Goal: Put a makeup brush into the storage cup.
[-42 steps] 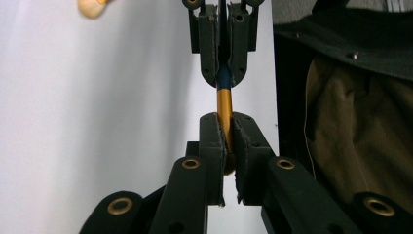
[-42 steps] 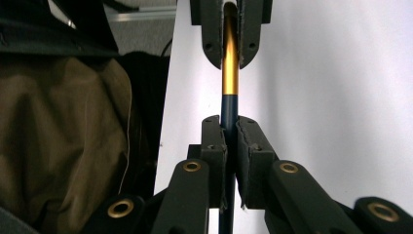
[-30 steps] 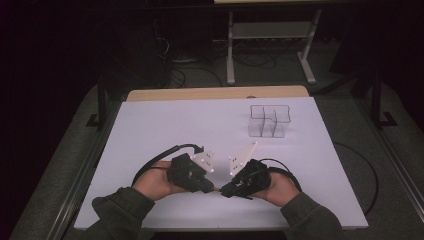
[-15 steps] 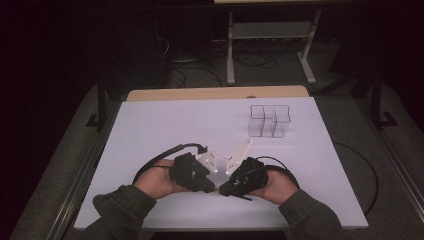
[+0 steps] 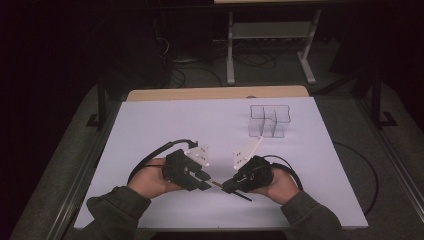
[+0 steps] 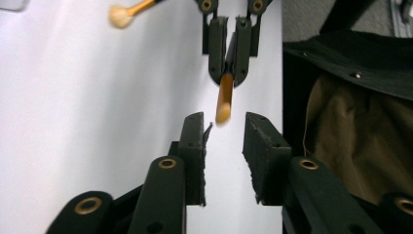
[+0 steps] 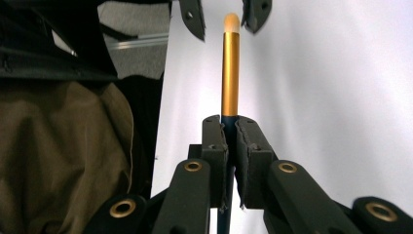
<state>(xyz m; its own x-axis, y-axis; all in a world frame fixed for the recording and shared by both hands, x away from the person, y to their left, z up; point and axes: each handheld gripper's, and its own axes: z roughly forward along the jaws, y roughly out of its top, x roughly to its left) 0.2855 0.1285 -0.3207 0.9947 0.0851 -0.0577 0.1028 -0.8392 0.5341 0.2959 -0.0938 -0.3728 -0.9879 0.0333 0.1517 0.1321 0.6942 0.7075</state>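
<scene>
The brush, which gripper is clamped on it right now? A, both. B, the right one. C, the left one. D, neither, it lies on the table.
B: in the right gripper view the right gripper is shut on the brush, while in the left gripper view the left gripper has just opened, its pads clear of the tip between them.

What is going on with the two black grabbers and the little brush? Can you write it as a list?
Held thing: makeup brush with gold ferrule and pale tip
Right gripper: shut on the brush's dark handle
Left gripper: jaws have just been opening, apart, brush tip between them, untouched
Second brush: lying on the table
Clear organiser: far right part of the white table
</scene>
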